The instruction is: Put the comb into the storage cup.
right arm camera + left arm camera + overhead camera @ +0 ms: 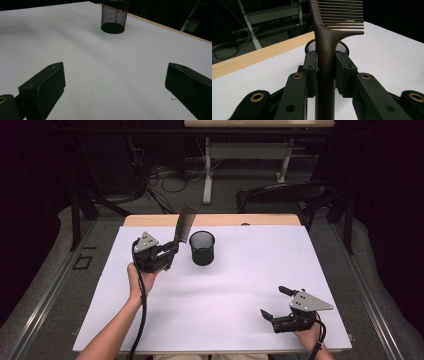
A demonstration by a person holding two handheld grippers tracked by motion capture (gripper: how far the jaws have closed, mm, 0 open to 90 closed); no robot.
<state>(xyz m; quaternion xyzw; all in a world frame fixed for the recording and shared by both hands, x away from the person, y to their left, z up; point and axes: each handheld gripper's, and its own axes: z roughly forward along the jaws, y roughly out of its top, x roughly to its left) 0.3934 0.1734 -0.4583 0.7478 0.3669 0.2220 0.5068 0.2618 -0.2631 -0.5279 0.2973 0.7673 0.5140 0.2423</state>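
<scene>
A dark brown comb (184, 224) stands up from my left gripper (172, 251), which is shut on its handle. In the left gripper view both pads press the comb (325, 50) handle, teeth pointing right, and my left gripper (325, 72) points toward the cup. A black mesh cup (202, 248) stands upright just right of the comb; the mesh cup (340, 47) rim peeks out behind the handle. My right gripper (274, 302) rests near the table's front right, jaws wide open and holding nothing. Far ahead of my right gripper (115, 80) stands the mesh cup (113, 17).
A white sheet (240, 290) covers the wooden table (150, 220), whose bare strip runs along the far edge. A dark chair (290, 195) and a desk frame (210, 165) stand on the floor beyond. The person's forearms enter from the bottom.
</scene>
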